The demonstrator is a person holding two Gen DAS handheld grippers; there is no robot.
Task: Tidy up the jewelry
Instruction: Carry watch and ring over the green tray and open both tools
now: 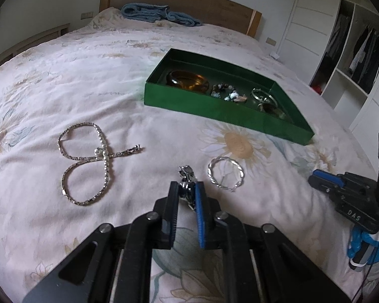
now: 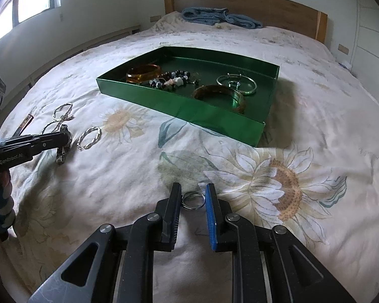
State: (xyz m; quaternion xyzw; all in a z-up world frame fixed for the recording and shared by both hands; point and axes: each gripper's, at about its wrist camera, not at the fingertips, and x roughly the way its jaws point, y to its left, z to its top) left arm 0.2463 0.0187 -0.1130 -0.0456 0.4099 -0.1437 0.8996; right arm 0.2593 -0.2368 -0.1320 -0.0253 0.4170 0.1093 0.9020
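Glossy green card tray [image 2: 214, 120], shiny metal twisted bangle [image 1: 225, 173], matt floral cloth bedspread [image 1: 88, 75], smooth wood headboard [image 1: 189, 2]

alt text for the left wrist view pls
The left gripper is shut on a silver metal watch on a floral bedspread. A twisted silver hoop bracelet and a long rhinestone necklace lie beside it; an open green tray of bangles sits beyond.

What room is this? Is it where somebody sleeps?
Yes, it looks like a bedroom. There is a big bed with a flowery cover, a wooden headboard at the far end, and a wardrobe with clothes hanging inside.
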